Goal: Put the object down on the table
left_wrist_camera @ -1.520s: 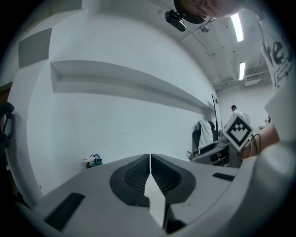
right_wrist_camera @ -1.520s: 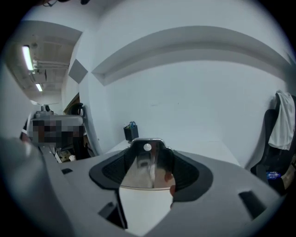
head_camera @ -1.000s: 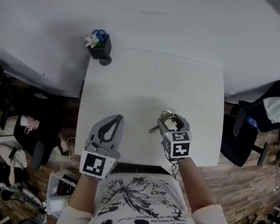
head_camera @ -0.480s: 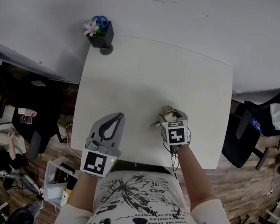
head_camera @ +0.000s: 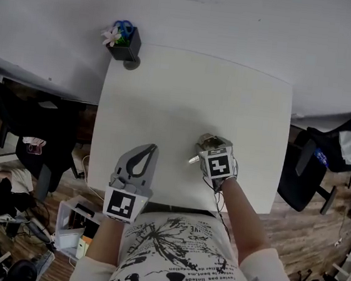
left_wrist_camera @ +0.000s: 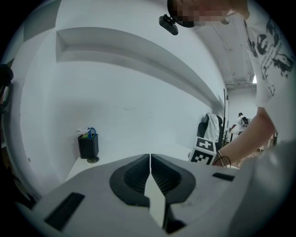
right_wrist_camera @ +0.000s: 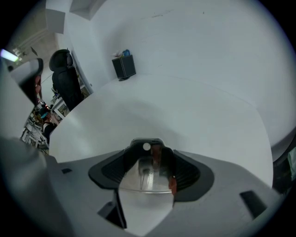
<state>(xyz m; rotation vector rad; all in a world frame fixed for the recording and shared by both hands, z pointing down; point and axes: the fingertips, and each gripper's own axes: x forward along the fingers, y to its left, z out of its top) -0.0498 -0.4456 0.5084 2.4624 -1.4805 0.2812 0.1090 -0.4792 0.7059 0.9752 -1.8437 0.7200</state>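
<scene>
A shiny metal object (right_wrist_camera: 147, 173) with a dark top and a red mark fills the gap between the jaws of my right gripper (right_wrist_camera: 148, 152), which is shut on it. In the head view the right gripper (head_camera: 216, 144) holds this object (head_camera: 204, 140) low over the near right part of the white table (head_camera: 194, 88); whether it touches the tabletop I cannot tell. A thin part of it sticks out to the left. My left gripper (head_camera: 148, 149) is at the table's near edge, shut, with nothing in it; its jaws meet in the left gripper view (left_wrist_camera: 150, 159).
A black pot with flowers (head_camera: 125, 44) stands at the table's far left corner, also seen as the black pot (left_wrist_camera: 87, 145) and the black pot (right_wrist_camera: 124, 66). A white wall runs behind the table. A dark chair (head_camera: 311, 165) is at the right, floor clutter (head_camera: 6, 193) at the left.
The right gripper with the object has shifted a little farther onto the table. The left gripper has stayed where it was, shut.
</scene>
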